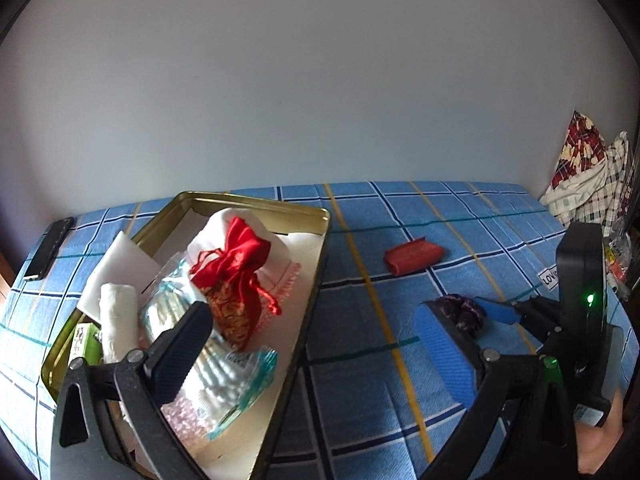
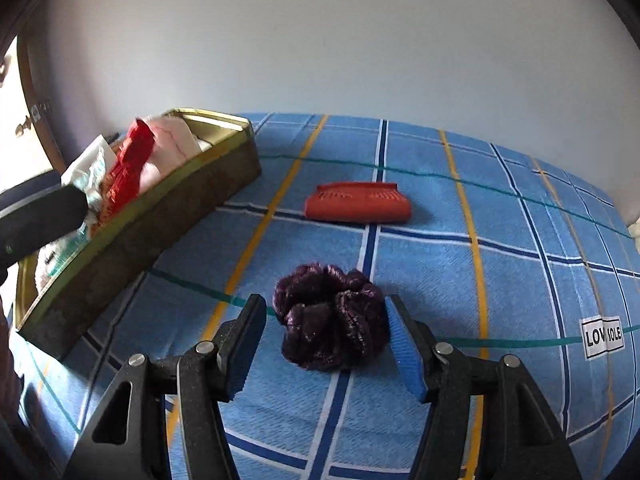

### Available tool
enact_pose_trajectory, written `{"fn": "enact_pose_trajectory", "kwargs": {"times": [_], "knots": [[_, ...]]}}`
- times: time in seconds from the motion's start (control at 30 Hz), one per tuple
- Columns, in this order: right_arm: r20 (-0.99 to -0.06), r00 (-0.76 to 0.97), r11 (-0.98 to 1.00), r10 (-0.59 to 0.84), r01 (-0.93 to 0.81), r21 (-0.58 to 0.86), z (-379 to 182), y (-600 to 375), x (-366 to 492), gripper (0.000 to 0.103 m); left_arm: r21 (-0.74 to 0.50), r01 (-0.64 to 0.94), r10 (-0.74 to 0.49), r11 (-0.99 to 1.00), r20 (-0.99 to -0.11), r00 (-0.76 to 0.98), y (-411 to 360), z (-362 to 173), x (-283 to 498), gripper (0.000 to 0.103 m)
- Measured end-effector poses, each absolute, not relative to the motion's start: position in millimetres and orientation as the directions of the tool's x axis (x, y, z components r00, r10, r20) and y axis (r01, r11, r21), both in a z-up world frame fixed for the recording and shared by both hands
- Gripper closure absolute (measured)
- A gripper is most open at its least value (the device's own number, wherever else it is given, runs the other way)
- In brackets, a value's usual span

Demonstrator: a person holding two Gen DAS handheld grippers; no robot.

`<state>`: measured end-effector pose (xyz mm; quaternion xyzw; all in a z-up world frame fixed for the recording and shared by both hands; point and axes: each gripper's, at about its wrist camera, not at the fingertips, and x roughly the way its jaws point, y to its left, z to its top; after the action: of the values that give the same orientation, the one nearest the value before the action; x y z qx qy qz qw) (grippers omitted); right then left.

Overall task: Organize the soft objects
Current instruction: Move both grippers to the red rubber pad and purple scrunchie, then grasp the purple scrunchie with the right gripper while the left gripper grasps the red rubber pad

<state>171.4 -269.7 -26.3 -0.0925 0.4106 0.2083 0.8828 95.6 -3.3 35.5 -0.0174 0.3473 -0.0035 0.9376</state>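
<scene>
Straddling the purple scrunchie (image 2: 331, 318), the right gripper (image 2: 326, 344) stands wide, blue pads either side, the right pad about touching. It lies dead ahead at twelve o'clock on the blue checked bedspread (image 2: 500, 264). The left gripper (image 1: 320, 344), also spread wide, hovers over the gold tin (image 1: 312, 280) at ten o'clock; the red pouch (image 2: 357, 202) waits beyond.

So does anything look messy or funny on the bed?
The gold tin is heaped above its rim, with a white sheet poking out over its edge. The purple scrunchie and a red pouch lie loose on the blue checked sheet.
</scene>
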Motion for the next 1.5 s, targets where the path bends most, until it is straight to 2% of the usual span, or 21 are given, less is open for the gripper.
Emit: {"fn": "enact_pose_trajectory", "kwargs": {"times": [0.07, 0.1, 0.4, 0.7, 0.87, 1.03, 1.5], "knots": [[-0.76, 0.574, 0.892, 0.305, -0.451, 0.016, -27, -272, 171, 0.045, -0.027, -0.004, -0.014, 1.0, -0.656, 0.755, -8, 34, 101, 0.001], [-0.757, 0.581, 0.892, 0.299, -0.451, 0.006, -26, -273, 170, 0.054, -0.026, -0.004, -0.015, 1.0, -0.658, 0.753, -9, 33, 102, 0.001], [-0.741, 0.575, 0.88, 0.347, -0.472, 0.046, -24, -283, 174, 0.063, -0.024, 0.001, -0.018, 1.0, -0.682, 0.731, -28, 19, 117, 0.001], [-0.702, 0.643, 0.909, 0.308, -0.417, 0.017, -13, -302, 178, 0.065, -0.028, -0.007, -0.014, 1.0, -0.693, 0.721, -39, 15, 128, 0.001], [-0.666, 0.718, 0.947, 0.203, -0.318, -0.054, -3, -330, 193, 0.065, -0.035, 0.004, -0.027, 0.999, -0.693, 0.72, -63, 14, 142, 0.001], [-0.634, 0.768, 0.975, 0.095, -0.199, -0.095, 0, -362, 209, 0.065, -0.084, -0.006, -0.058, 0.996, -0.732, 0.678, -90, -2, 178, 0.001], [-0.603, 0.793, 0.99, 0.087, -0.135, -0.035, 2, -382, 214, 0.065, -0.17, -0.098, -0.075, 0.981, -0.788, 0.611, -101, -29, 228, 0.001]]}}
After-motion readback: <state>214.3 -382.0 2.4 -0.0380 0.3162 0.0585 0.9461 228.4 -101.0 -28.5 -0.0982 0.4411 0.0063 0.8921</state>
